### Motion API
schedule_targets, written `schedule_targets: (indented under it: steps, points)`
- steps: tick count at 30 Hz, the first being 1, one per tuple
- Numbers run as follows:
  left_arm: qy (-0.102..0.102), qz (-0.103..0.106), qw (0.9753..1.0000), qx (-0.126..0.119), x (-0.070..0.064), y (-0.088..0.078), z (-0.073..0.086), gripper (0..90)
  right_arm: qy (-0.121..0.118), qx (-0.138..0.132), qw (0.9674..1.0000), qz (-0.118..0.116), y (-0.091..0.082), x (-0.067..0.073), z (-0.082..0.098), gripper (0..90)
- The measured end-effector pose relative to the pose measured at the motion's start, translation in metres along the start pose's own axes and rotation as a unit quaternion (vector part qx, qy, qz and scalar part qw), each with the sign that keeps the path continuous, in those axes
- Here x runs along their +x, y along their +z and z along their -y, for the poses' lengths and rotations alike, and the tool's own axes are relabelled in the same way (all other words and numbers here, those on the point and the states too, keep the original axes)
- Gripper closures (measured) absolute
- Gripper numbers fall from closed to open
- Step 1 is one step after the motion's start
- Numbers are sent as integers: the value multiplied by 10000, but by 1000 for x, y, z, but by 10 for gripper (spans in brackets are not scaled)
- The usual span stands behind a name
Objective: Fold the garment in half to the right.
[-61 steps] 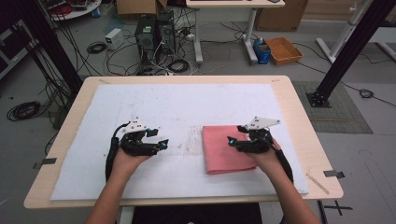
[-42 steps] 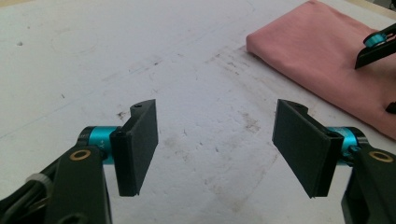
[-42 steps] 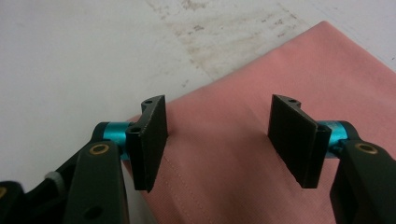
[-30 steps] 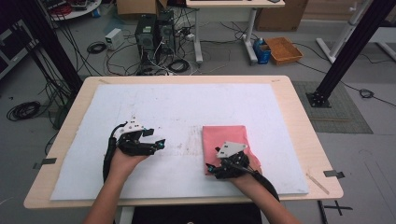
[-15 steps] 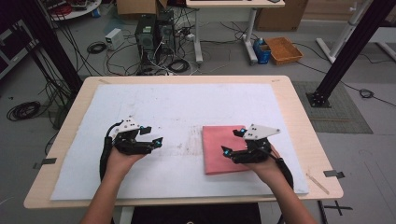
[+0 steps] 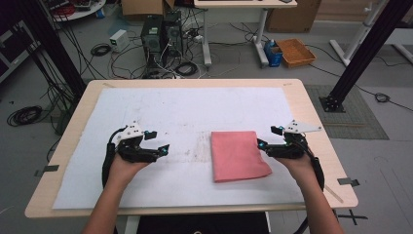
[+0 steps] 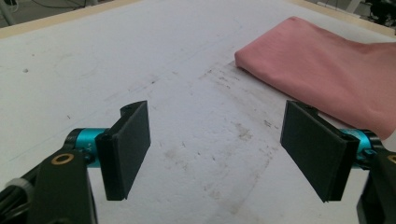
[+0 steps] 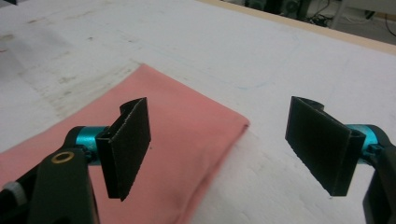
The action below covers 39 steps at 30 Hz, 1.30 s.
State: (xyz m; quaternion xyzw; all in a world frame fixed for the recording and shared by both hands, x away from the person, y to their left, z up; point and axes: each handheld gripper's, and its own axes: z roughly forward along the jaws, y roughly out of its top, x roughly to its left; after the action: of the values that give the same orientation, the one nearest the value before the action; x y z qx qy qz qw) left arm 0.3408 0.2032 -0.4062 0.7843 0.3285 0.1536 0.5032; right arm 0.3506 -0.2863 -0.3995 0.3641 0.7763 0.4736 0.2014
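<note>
White mat (image 6: 195, 112), folded pink cloth (image 6: 238, 155) mid-right, open margins all round

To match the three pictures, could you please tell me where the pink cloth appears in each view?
High view: the pink cloth lies folded right of centre on the white mat, beside the right gripper.
Left gripper view: upper right, beyond the right-hand jaw.
Right gripper view: lower left, behind the left-hand jaw.
Shared landmark: the smudged patch on the mat beside the cloth, also in the left gripper view.
</note>
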Motion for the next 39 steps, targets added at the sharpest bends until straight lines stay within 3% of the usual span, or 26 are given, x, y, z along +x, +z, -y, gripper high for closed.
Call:
schedule_targets:
  steps: [5,17,39]
  points:
    - [18,-35,10000,12,2,-2,3,212,117,65,9998,139,1,-12,7,220]
    - [-16,-75,10000,50,3,-6,7,208,289,269,9988,299,9,-24,17,219]
    - [-19,-62,9999,151,2,-2,9,208,238,428,9983,317,15,-20,19,219]
